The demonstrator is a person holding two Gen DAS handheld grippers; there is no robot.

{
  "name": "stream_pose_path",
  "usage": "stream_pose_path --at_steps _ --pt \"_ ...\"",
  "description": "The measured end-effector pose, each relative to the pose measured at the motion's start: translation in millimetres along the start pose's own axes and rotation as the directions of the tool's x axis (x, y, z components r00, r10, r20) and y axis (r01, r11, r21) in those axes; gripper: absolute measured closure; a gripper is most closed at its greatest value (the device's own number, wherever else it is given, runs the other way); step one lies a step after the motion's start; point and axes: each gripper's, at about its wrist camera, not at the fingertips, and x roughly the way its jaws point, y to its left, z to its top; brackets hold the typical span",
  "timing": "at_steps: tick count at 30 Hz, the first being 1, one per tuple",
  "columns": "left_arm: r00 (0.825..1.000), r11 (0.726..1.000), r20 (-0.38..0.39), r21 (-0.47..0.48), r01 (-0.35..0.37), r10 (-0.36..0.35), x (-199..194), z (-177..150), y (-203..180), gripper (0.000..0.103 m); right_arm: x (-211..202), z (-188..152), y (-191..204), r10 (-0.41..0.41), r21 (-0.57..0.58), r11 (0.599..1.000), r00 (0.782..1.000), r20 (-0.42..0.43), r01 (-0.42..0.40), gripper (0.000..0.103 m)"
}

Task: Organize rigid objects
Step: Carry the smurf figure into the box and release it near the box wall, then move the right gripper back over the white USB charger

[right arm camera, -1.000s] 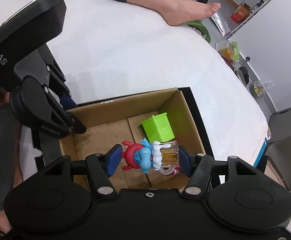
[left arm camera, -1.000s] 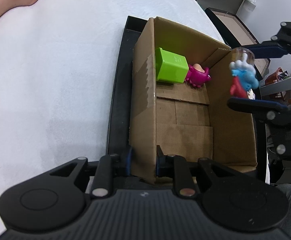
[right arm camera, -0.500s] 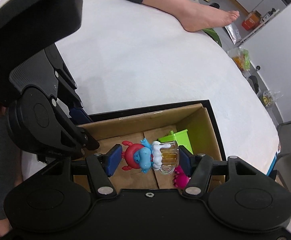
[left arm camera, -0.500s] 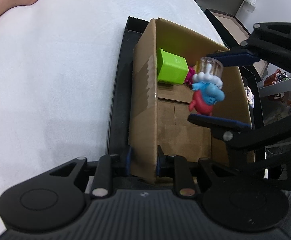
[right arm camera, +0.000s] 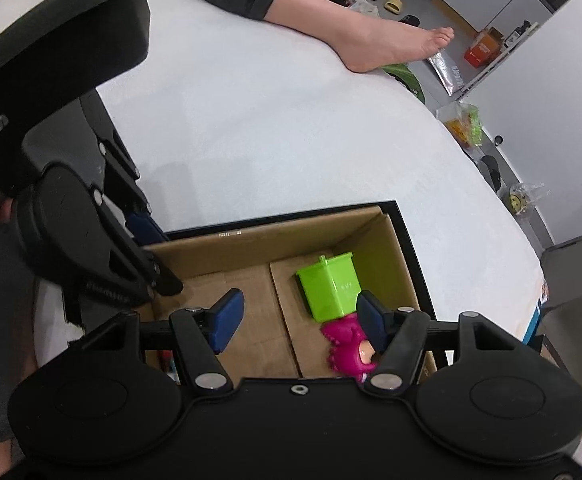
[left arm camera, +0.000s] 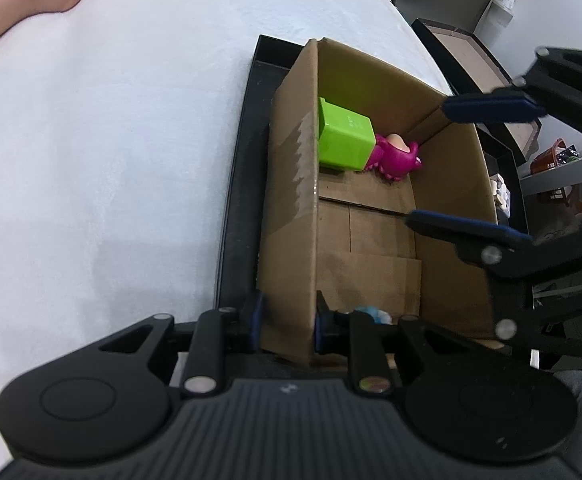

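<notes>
Now we have our left gripper point(left arm camera: 287, 322) clamped on the near wall of the cardboard box point(left arm camera: 291, 208), one finger outside and one inside, steadying it on the black tray point(left arm camera: 239, 184) that sits on the white table point(left arm camera: 111, 140). Our right gripper point(right arm camera: 297, 318) hangs over the box with its blue pads point(right arm camera: 227, 316) spread wide and nothing between them. Inside the box, the green block point(left arm camera: 343, 140) lies in the far left corner against the left wall, and the pink toy point(left arm camera: 395, 156) is touching it on its right side, near the far wall. At the near end of the box floor, just beside our left gripper's inner finger, a small blue and white figure point(left arm camera: 373, 314) shows only in part, so we cannot tell how it lies. We judge that the step in hand is a drop into the box, with the right fingers released and empty above it. No further loose items show on the table in either view, so we cannot say whether more remain. The next move, as we read it, calls for lifting the right gripper straight up clear of the box walls, keeping its open fingers off the green block and the pink toy below, while the left grip holds the box firm
</notes>
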Motion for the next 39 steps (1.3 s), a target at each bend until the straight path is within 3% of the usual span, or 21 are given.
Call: stream_pose_path --at_steps 21,39 --pt "1.000 1.000 -0.002 0.000 -0.018 0.018 0 -1 -4 0.081 -37 -67 -11 -0.015 0.115 0.993 1.000 -0.008 0.016 0.041" --pt "0.999 0.999 0.004 0.013 -0.049 0.049 -2 -2 -12 0.081 -44 -124 -25 -0.025 0.207 0.978 1.000 -0.013 0.027 0.041"
